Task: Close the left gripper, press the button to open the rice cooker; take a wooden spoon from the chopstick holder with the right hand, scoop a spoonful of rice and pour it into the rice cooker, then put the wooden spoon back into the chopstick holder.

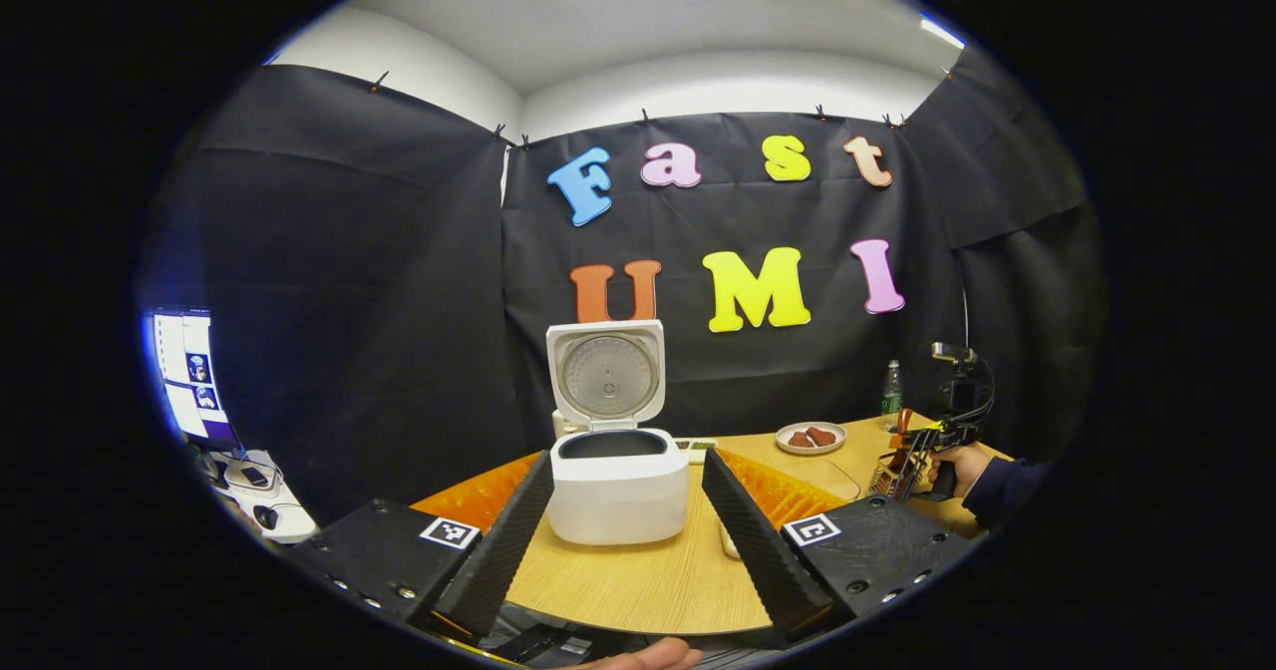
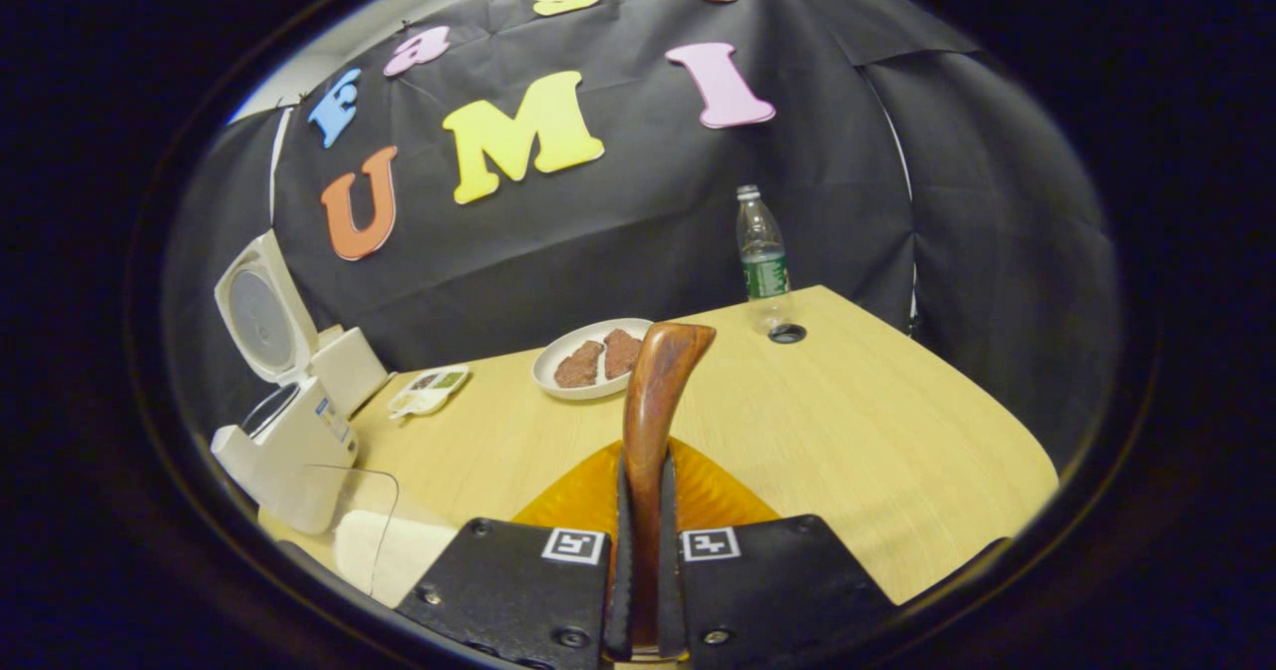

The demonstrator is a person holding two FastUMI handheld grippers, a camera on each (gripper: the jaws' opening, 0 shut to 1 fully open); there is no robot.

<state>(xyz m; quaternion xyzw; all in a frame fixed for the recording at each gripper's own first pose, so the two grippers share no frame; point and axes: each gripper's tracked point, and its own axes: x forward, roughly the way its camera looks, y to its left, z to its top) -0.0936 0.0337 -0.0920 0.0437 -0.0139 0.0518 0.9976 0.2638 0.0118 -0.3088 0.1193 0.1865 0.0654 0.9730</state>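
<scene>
- The rice cooker is standing near the middle of the table with its lid already up — the button step is judged done.
- The left gripper is being held with its fingers wide apart, in front of the cooker.
- The wooden spoon is being clamped upright by the right gripper; in the left gripper view it is being held just at the chopstick holder by the table's right edge.
- Scooping, pouring and returning the spoon are judged as still to be done.

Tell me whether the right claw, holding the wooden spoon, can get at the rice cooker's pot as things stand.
Probably yes. The rice cooker has its lid up, and the right claw is shut on the wooden spoon. A clear container beside the cooker might need skirting.
</scene>
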